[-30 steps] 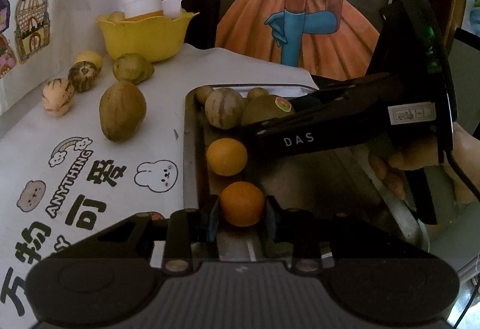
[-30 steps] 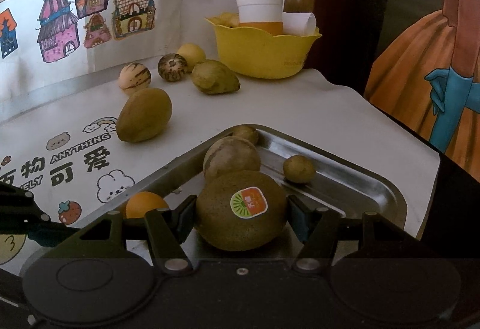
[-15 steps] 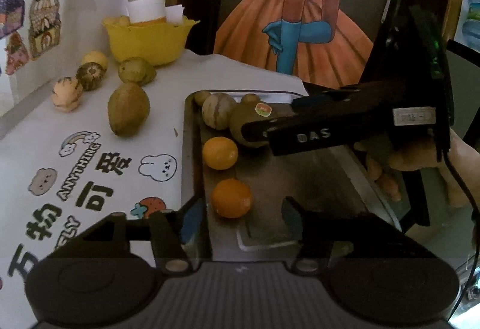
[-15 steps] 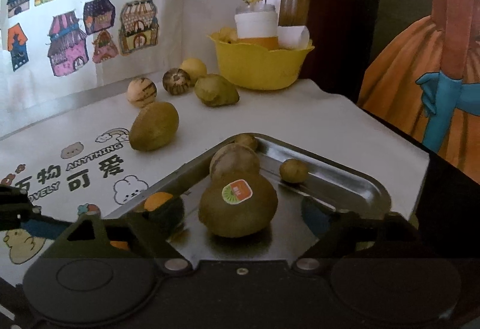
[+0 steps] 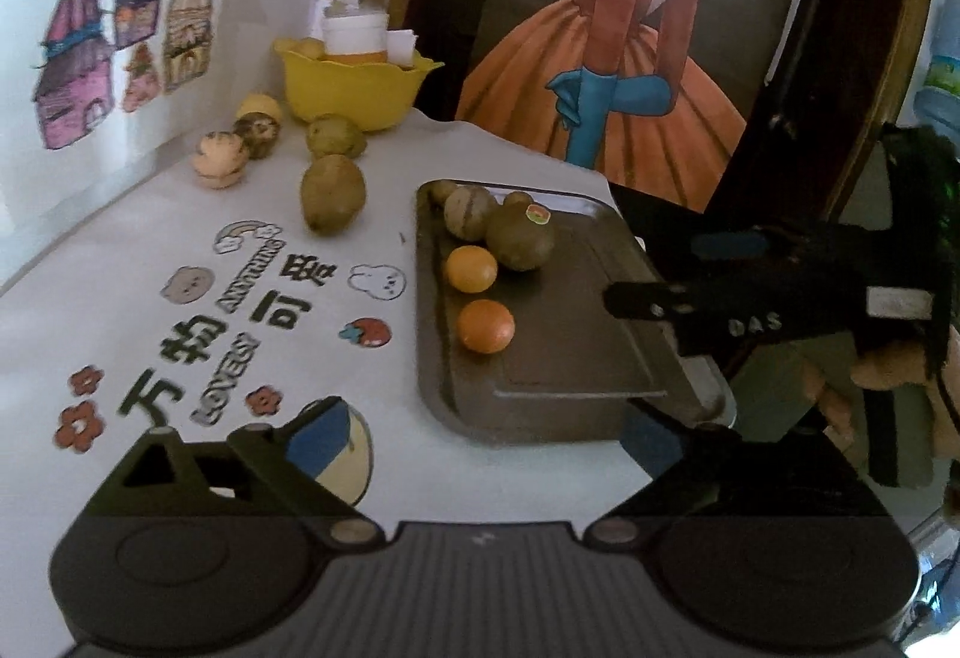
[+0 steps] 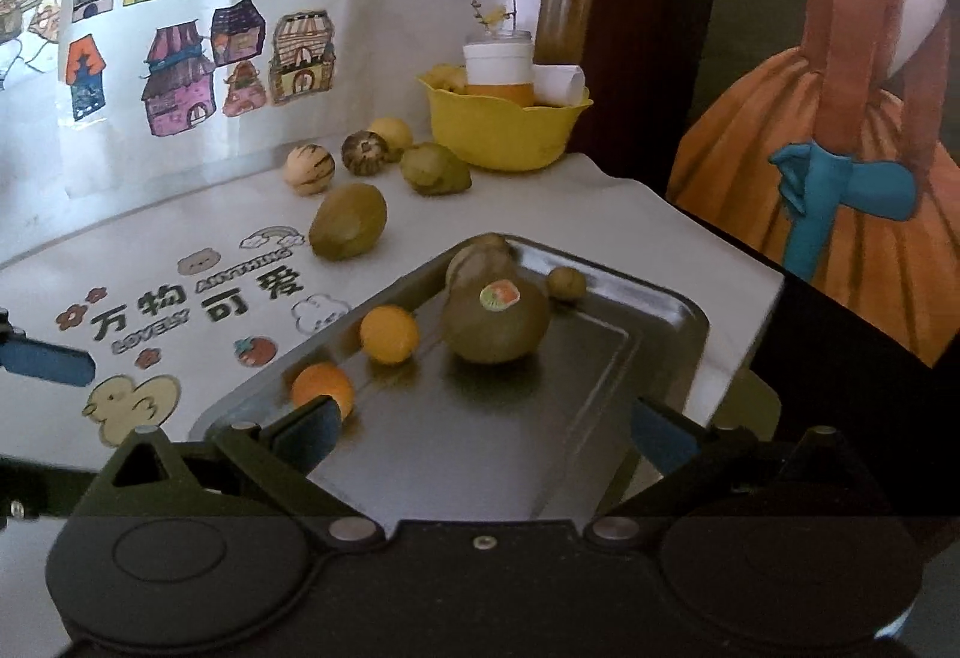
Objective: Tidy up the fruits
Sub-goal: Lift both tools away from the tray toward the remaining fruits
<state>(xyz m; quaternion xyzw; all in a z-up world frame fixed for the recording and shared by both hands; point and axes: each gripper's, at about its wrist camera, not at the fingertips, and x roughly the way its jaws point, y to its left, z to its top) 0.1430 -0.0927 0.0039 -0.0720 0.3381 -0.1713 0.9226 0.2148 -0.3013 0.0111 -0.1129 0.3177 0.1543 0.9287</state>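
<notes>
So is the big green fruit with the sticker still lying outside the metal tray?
No, the stickered green fruit rests inside the metal tray.

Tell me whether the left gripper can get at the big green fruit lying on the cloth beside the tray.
Probably yes. The left gripper is open and empty, and the big green fruit lies alone on the tablecloth, left of the tray, with nothing between.

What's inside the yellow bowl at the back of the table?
The yellow bowl holds a white-lidded jar with orange contents, a rolled white paper and something yellowish at its left rim. The bowl's wall hides anything lower.
</notes>
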